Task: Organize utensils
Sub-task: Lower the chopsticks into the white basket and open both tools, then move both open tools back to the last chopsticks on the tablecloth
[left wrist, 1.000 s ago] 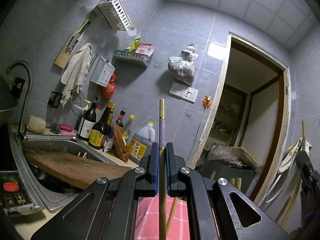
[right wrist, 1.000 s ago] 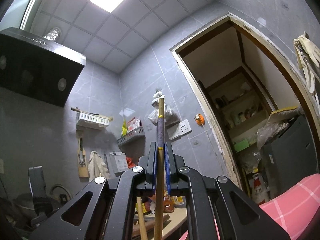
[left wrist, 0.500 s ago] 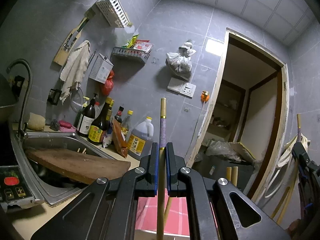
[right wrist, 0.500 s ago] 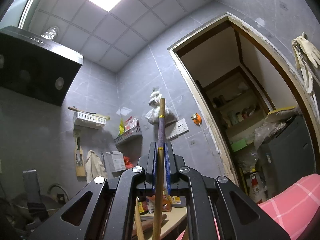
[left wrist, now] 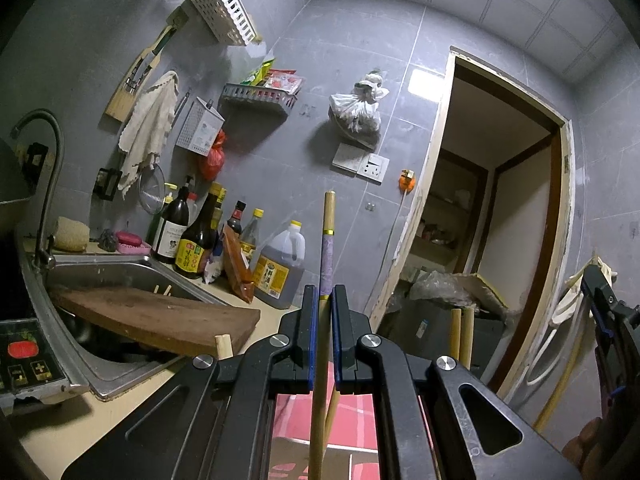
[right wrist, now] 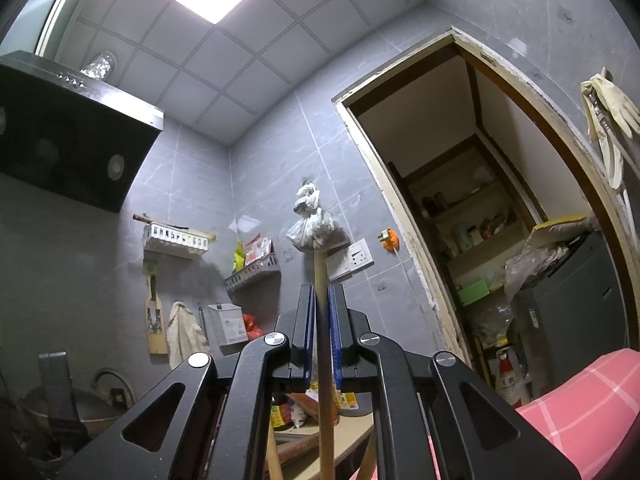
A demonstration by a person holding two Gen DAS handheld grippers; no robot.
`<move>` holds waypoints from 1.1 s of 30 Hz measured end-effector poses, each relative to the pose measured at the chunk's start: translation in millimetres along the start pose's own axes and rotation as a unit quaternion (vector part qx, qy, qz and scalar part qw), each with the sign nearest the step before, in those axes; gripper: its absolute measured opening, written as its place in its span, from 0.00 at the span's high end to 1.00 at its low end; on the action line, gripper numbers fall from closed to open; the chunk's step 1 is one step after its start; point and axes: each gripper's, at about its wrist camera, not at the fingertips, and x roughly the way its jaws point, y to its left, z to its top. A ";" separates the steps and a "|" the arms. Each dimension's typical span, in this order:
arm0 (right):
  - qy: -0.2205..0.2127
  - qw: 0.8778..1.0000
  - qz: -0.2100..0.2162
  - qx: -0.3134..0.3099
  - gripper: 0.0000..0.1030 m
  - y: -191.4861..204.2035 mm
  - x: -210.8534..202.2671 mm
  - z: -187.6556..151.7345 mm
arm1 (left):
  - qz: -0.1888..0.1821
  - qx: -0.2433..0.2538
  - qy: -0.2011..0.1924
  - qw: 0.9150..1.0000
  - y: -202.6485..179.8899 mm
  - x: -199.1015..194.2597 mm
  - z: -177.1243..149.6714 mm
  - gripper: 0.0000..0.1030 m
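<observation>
The left claw points roughly level, its blue pads pressed together on a chopstick that runs straight up toward twelve o'clock, a purple band showing just above the pads. The right claw tilts upward and likewise pinches a plain wooden chopstick, whose tip reaches the hanging plastic bag in that view. From the left wrist view the right claw also shows at the frame's three o'clock edge. Below the left claw, at six o'clock, lies a pink checked cloth, and further chopstick ends stand up just to the right. At nine o'clock a wooden cutting board lies across the steel sink. Farther along the surface, at ten o'clock, stand sauce bottles and an oil jug. Beyond are the grey tiled wall with baskets, and an open doorway at two o'clock.
</observation>
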 end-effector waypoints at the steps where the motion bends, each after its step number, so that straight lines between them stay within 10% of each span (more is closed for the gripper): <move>1: 0.004 1.000 -0.001 -0.001 0.95 0.4 1.2 -1.2 | -0.001 0.000 0.001 1.000 0.1 0.1 -0.4 0.96; 15: 0.083 0.996 0.004 -0.019 0.93 7.0 -4.0 1.1 | -0.034 0.032 0.077 0.996 -4.4 0.0 -18.2 0.95; 21: 0.109 0.994 0.000 -0.030 0.73 7.1 -18.3 12.2 | -0.041 0.033 0.099 0.994 -10.0 -4.2 -21.8 0.93; 33: 0.146 0.987 -0.038 -0.058 0.38 -9.6 -60.7 43.4 | -0.058 0.042 0.100 0.992 -50.0 -38.6 -12.7 0.41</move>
